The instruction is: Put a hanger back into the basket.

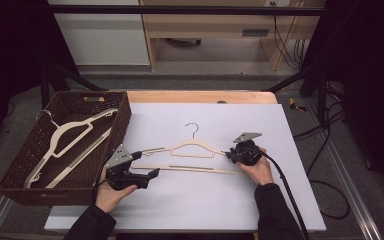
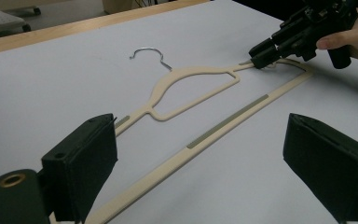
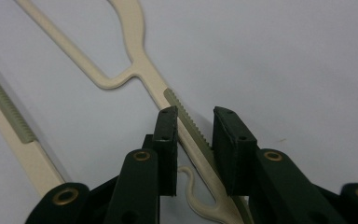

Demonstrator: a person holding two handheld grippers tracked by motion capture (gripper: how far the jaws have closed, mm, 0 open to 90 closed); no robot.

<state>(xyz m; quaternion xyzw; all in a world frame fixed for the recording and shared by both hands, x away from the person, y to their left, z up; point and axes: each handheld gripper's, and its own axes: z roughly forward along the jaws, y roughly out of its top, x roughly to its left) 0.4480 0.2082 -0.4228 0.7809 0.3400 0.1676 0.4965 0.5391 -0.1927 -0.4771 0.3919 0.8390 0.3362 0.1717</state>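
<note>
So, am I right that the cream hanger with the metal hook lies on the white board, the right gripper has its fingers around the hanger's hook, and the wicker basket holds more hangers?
Not quite: the right gripper has its fingers around the cream hanger at its shoulder arm, on the ribbed strip near the end, not at the hook, as the right gripper view shows. The hanger does lie on the white board, and the wicker basket holds more hangers.

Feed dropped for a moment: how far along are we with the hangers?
Done: two hangers lie in the basket. In hand: the right tool straddles the right arm of the hanger on the table; firm grip unclear. The left tool is open by its left end. Left: likely lift it into the basket.
</note>
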